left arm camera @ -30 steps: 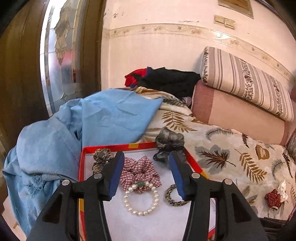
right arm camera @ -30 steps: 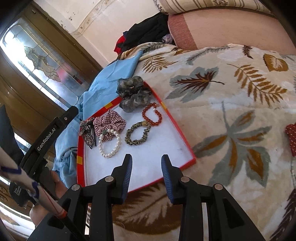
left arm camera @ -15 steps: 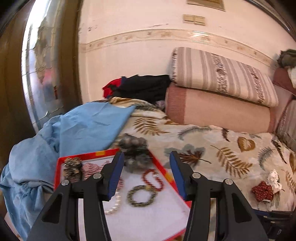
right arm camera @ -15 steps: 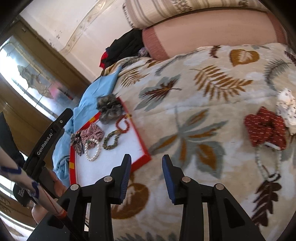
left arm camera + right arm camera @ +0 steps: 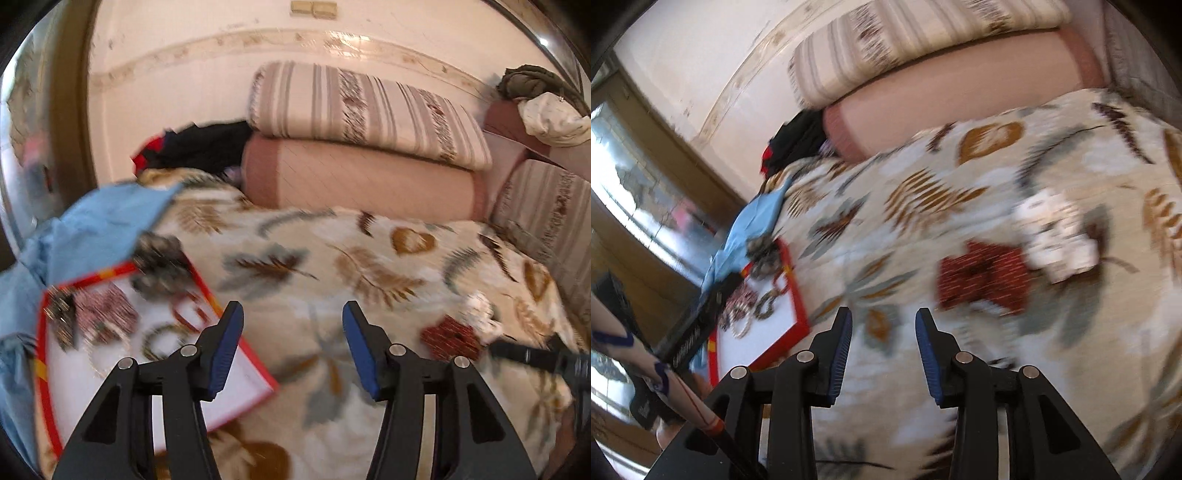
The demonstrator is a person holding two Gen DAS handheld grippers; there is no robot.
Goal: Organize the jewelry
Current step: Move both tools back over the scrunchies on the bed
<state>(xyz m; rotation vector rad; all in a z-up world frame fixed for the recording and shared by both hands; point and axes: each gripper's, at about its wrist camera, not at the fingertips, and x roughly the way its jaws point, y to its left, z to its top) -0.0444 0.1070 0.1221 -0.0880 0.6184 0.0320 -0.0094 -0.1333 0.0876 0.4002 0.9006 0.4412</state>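
Bedspread [image 5: 332, 258], leaf-patterned, is seen filling both views, with bolsters stacked at its far edge. Tray [image 5: 236, 391], red-rimmed and white inside, lies at the near left; several pieces are already laid in it, though blur hides detail. Two loose pieces remain on the cover at the right, well apart from the tray: a red scrunchie [image 5: 982, 277] and, just beside it on the far right, a white scrunchie [image 5: 1056, 236], possibly touching.

Step in hand is judged to be the reach for the next loose piece. Both views are smeared by motion.

Right gripper [image 5: 882, 347] is held over bare cover just short of the red scrunchie, jaws parted and empty; they have just been opening a little. Left gripper [image 5: 291, 347] is likewise parted with nothing between its fingers, also just opened further, beside the tray's near right corner.

Next move calls for the right jaws to be widened over the red scrunchie, lowered, and closed on its fabric without the bedspread or the white one being caught.
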